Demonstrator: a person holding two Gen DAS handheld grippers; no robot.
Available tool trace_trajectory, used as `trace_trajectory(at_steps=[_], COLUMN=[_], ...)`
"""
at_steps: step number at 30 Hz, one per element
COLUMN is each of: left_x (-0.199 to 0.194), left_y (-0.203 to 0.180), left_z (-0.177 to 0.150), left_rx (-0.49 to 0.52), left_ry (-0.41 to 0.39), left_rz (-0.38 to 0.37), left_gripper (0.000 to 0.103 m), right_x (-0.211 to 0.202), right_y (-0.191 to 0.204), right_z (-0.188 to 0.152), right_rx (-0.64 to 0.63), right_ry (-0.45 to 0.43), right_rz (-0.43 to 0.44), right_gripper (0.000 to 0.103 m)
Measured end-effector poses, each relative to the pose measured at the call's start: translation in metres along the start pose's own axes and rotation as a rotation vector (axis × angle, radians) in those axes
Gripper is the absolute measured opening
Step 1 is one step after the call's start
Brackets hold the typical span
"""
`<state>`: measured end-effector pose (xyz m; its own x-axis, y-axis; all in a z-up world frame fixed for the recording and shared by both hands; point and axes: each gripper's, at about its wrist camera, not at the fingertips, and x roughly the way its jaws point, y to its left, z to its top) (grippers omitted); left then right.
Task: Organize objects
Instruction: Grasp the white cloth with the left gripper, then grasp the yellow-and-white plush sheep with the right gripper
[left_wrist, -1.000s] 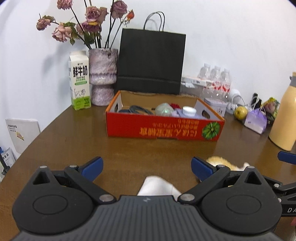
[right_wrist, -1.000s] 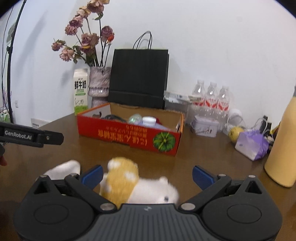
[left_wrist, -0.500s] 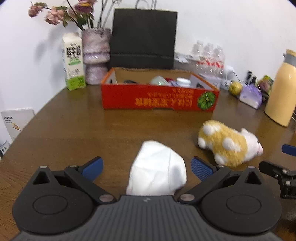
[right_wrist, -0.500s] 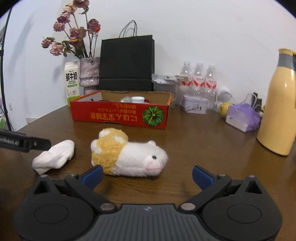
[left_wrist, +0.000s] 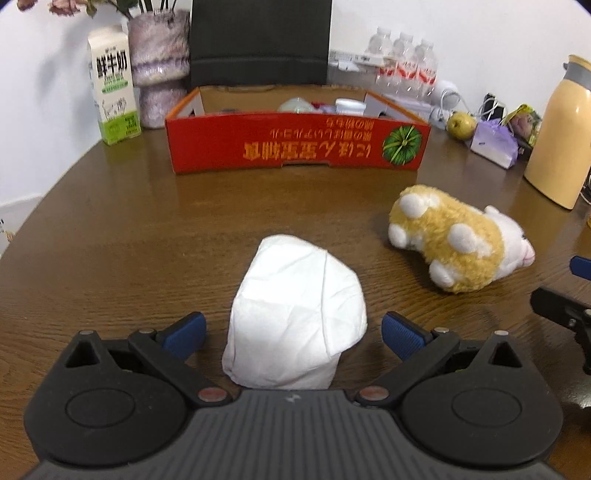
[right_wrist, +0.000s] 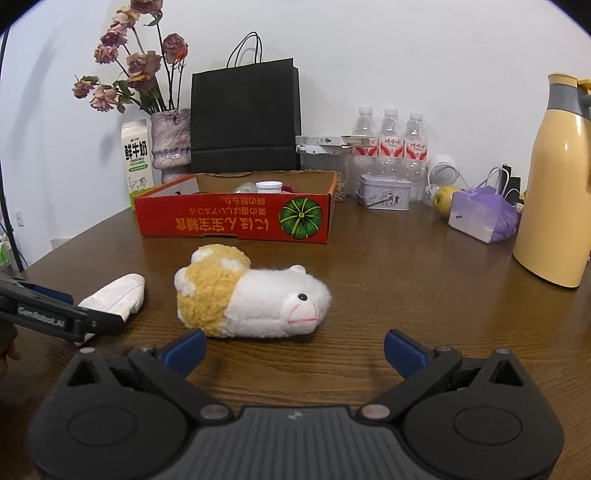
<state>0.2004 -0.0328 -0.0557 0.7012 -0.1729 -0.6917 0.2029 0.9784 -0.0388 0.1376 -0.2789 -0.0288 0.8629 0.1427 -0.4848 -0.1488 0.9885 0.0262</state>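
A white folded cloth (left_wrist: 295, 314) lies on the brown table (left_wrist: 147, 229), between the spread fingers of my left gripper (left_wrist: 293, 332), which is open and not squeezing it. To its right lies a yellow-and-white plush hamster (left_wrist: 458, 240). In the right wrist view the plush hamster (right_wrist: 251, 295) lies on its side just ahead of my right gripper (right_wrist: 293, 349), open with nothing between its fingers. The white cloth (right_wrist: 118, 295) shows at the left, partly behind the left gripper's arm. A red cardboard box (right_wrist: 236, 218) with small items inside stands behind them.
Behind the red box (left_wrist: 295, 144) stand a milk carton (left_wrist: 114, 88), a vase (left_wrist: 159, 70) and a black paper bag (left_wrist: 258, 40). At the right are water bottles (right_wrist: 391, 147), a tin (right_wrist: 384, 192), a purple pouch (right_wrist: 484, 214) and a tall yellow flask (right_wrist: 554, 192).
Both grippers have pulled back and tilted down. The cloth and the plush, earlier close under the grippers, now lie in fuller view ahead of them. Both stay open.
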Motion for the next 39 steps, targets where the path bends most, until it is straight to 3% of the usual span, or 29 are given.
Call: trace_trajectory(at_steps=[3, 14, 16, 18, 23, 28, 39], left_x=[0.004, 0.007, 0.004, 0.001, -0.006, -0.020, -0.033], left_y=[-0.003, -0.004, -0.004, -0.003, 0.000, -0.002, 0.009], left_z=[0.000, 0.001, 0.000, 0.000, -0.003, -0.005, -0.008], left_rx=[0.025, 0.025, 0.022, 0.014, 0.000, 0.026, -0.006], left_ry=[-0.001, -0.027, -0.047, -0.066, -0.103, -0.179, -0.244], left_rz=[0.034, 0.037, 0.035, 0.041, 0.032, 0.037, 0.035], left_gripper=[0.103, 0.101, 0.082, 0.071, 0.063, 0.045, 0.041], right_x=[0.001, 0.003, 0.003, 0.003, 0.003, 0.004, 0.006], right_y=[0.001, 0.001, 0.001, 0.003, 0.005, 0.010, 0.030], right_z=[0.000, -0.001, -0.001, -0.001, 0.000, 0.000, 0.016], right_rx=[-0.002, 0.011, 0.011, 0.010, -0.002, -0.018, -0.110], right_ry=[0.004, 0.023, 0.024, 0.023, 0.020, 0.014, -0.010], right_rz=[-0.006, 0.021, 0.027, 0.028, 0.022, 0.015, 0.014], right_gripper=[0.103, 0.103, 0.103, 0.103, 0.103, 0.103, 0.103])
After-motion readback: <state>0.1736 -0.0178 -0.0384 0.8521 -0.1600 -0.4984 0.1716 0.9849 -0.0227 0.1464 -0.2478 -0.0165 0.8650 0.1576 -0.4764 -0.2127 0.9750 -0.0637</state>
